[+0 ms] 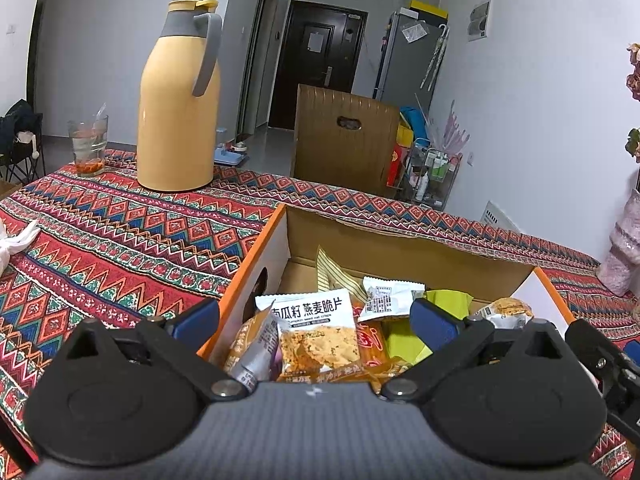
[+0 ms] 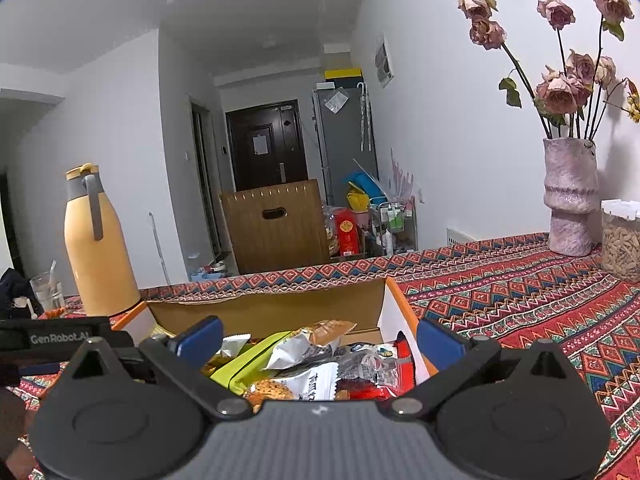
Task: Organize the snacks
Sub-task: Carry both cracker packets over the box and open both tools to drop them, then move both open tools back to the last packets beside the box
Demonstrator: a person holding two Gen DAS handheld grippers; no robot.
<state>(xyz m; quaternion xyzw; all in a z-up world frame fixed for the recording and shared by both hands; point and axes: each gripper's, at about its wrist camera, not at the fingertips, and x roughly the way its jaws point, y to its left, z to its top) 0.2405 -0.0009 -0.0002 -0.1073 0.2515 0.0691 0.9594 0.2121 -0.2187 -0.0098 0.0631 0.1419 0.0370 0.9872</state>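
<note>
An open cardboard box [image 1: 400, 256] with orange outer walls sits on the patterned tablecloth and holds several snack packets. On top lies a white oat-crisp packet [image 1: 316, 328], with a green packet [image 1: 404, 340] and orange packets beside it. My left gripper [image 1: 316, 316] hovers over the box's near left part, jaws wide open, nothing pressed between the blue pads. In the right wrist view the same box [image 2: 280, 308] shows a green packet [image 2: 248, 364] and a white packet [image 2: 312, 384]. My right gripper [image 2: 318, 338] hangs over it, also open and holding nothing.
A tall yellow thermos [image 1: 180, 96] and a glass [image 1: 88, 144] stand at the table's far left. A pink vase of dried roses [image 2: 570, 196] and a jar [image 2: 622, 240] stand at the far right. A wooden chair back [image 1: 344, 136] rises behind the table.
</note>
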